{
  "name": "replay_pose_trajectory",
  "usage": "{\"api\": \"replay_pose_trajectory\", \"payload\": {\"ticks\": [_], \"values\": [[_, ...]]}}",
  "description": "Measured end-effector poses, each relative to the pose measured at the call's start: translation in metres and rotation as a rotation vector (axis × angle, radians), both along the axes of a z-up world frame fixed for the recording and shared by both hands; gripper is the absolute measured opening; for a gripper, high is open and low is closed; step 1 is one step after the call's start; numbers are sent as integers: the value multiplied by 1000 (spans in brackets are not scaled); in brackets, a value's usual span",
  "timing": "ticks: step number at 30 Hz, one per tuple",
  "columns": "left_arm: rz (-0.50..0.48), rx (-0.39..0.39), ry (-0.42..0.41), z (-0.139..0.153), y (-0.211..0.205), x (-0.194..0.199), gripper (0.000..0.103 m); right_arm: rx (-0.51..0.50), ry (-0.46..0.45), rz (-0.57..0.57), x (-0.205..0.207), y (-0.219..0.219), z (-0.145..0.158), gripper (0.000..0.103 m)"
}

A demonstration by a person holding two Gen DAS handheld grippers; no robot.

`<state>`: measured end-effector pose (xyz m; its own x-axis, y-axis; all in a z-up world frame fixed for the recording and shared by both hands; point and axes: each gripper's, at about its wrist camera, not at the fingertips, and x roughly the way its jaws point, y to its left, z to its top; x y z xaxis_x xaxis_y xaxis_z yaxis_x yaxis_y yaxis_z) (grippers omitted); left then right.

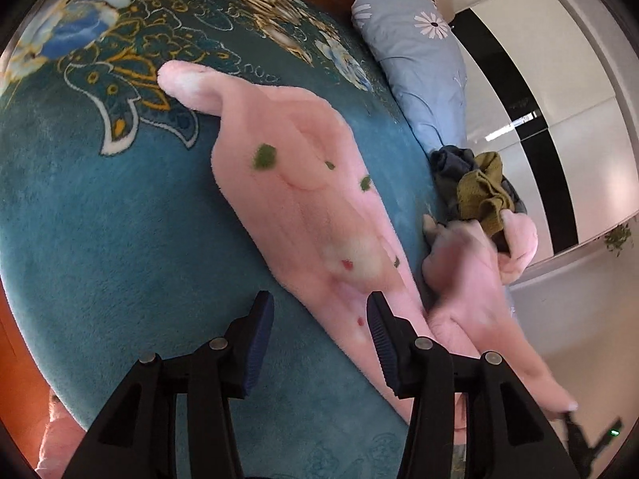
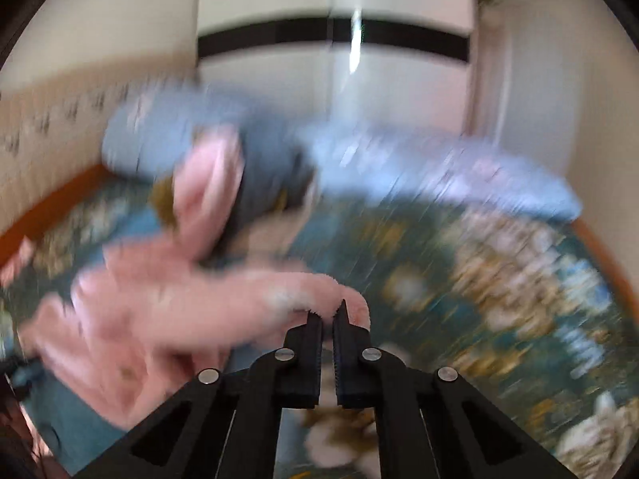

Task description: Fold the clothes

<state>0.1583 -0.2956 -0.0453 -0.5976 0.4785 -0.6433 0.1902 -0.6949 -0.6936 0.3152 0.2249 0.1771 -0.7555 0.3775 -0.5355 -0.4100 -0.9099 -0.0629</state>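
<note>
A pink fleece garment (image 1: 303, 183) with green spots lies spread on the teal floral blanket (image 1: 120, 207). One sleeve (image 1: 187, 84) points toward the far left. My left gripper (image 1: 319, 303) hovers open over the garment's near end; its right finger is above the pink fabric and its left finger above the blanket, and nothing is pinched. In the blurred right wrist view my right gripper (image 2: 327, 313) is shut on an edge of the pink garment (image 2: 167, 303), which trails away to the left. A lifted strip of pink fabric (image 1: 499, 339) runs toward the lower right in the left wrist view.
A heap of dark and olive clothes (image 1: 475, 183) sits at the blanket's right edge. Behind it lies a light blue pillow (image 1: 419, 60) with a daisy print. An orange bed rim (image 2: 48, 207) borders the blanket. A white wardrobe with a black band (image 2: 331, 36) stands beyond.
</note>
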Motion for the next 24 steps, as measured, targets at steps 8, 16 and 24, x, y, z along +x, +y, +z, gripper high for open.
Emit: {"api": "replay_pose_trajectory", "payload": {"ticks": [8,16,24], "values": [[-1,-28,3,3,6,-5,51,188,209,-215,68,40,155,4],[9,-72,35,9,12,-5,51,200,-61,-389,-7,119,113,4],[58,-91,125,28,-2,-4,54,152,-285,-607,-46,204,0,4]]}}
